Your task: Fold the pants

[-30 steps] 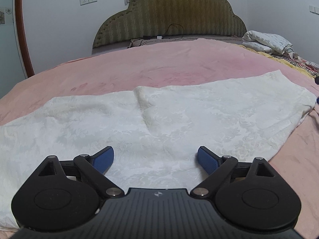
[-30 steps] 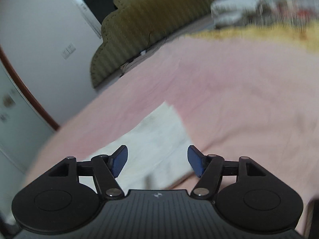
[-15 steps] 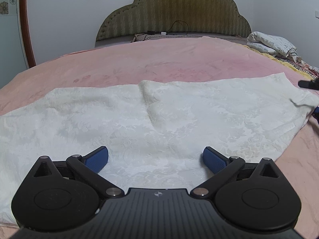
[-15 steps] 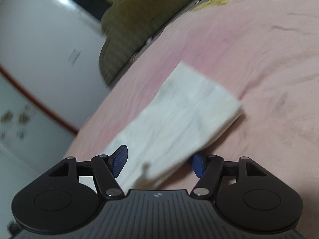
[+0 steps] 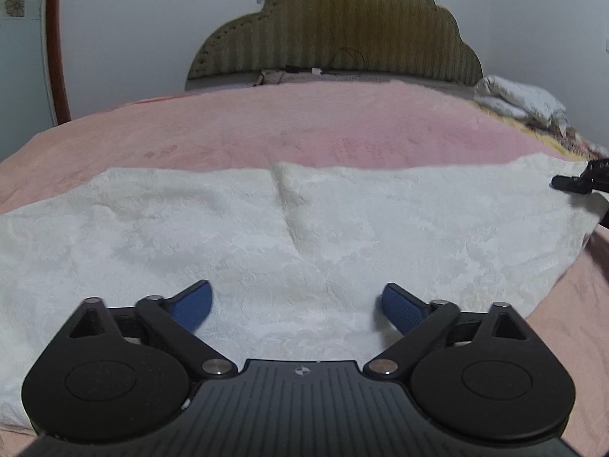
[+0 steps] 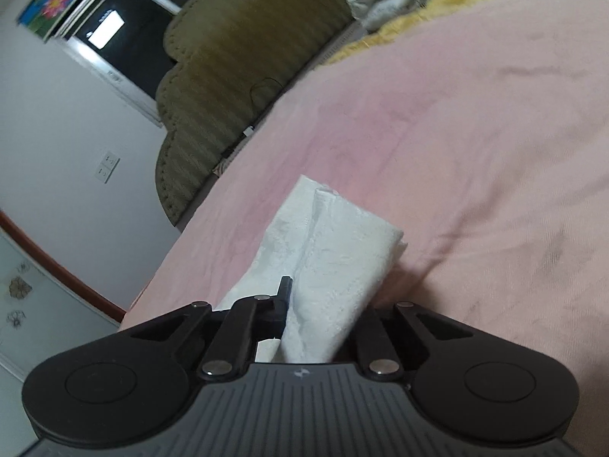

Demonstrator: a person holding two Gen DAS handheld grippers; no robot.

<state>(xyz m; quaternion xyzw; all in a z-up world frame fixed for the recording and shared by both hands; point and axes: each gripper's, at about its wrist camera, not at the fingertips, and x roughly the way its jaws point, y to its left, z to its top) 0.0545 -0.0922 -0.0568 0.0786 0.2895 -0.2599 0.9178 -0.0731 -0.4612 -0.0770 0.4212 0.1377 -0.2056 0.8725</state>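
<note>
White textured pants (image 5: 297,228) lie flat across the pink bedspread (image 5: 304,129).
The right gripper (image 6: 304,304) pinches their bunched end; the left gripper (image 5: 297,304), closing, grips nothing.

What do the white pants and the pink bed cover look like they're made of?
Pants: thin woven fabric, seemingly cotton or a blend, matte, with a raised floral damask-like pattern and soft creases. Bed cover: plush, fleece-like pile showing brushed marks; fibre unclear.

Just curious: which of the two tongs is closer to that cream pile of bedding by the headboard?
Right. The right tongs, shut on the white pants, sit on the bedding's side; the left tongs, jaws closing, are over the pants' middle.
</note>
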